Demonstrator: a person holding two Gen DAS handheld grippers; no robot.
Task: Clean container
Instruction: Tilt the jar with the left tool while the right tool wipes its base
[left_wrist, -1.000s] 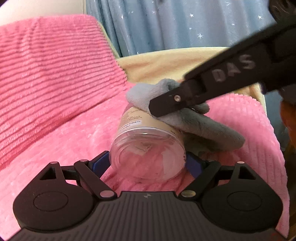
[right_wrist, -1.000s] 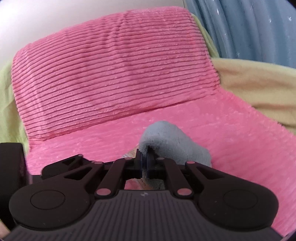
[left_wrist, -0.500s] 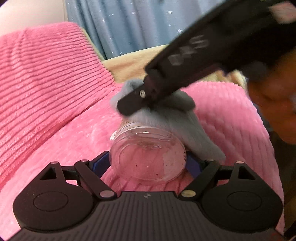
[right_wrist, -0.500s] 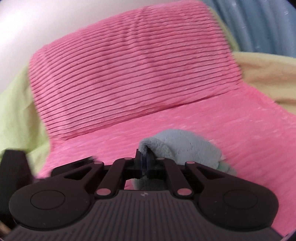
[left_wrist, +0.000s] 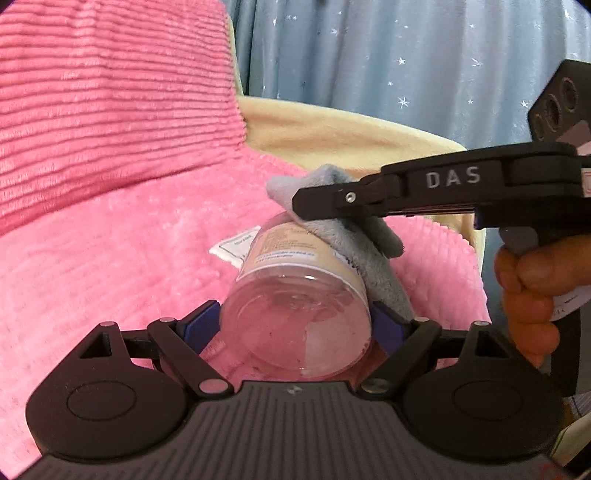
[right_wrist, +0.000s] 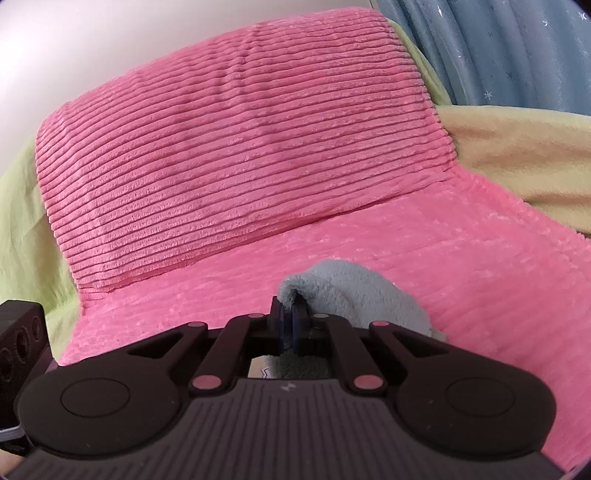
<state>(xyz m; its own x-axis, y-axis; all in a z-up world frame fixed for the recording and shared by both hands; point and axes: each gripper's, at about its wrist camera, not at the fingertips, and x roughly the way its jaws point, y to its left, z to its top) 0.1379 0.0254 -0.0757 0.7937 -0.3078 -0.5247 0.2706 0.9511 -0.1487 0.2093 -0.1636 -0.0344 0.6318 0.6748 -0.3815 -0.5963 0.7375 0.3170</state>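
**Cloth pressed on the jar's side**

Left gripper (left_wrist: 295, 325) has its two blue pads on both sides of a clear plastic jar (left_wrist: 295, 317), near the jar's bottom end. The jaws are wide apart, as wide as the jar, and they close firmly on it. The jar lies tilted, with its transparent bottom towards the left wrist camera and its other end pointing away, over the pink blanket (left_wrist: 129, 258). A beige label (left_wrist: 291, 243) goes around the jar's side. If the jar rests on the blanket or is held just above it, I cannot tell. Just beside the jar, on the left, a small white tag (left_wrist: 232, 249) lies on the blanket.

Right gripper (right_wrist: 290, 325) has its jaws almost fully together, with only a thin fold of a grey fluffy cloth (right_wrist: 351, 291) pinched between the blue pads. In the left wrist view this gripper comes in from the right, and a hand (left_wrist: 532, 291) holds its handle. The cloth (left_wrist: 362, 247) hangs from the fingertips and lies over the upper right side of the jar, touching the label and going down along the jar's right edge.

Behind the blanket stands a pink ribbed cushion (right_wrist: 240, 147). A yellow cover (right_wrist: 517, 155) is at the right of it, and a blue curtain with small stars (left_wrist: 406, 55) hangs at the back.
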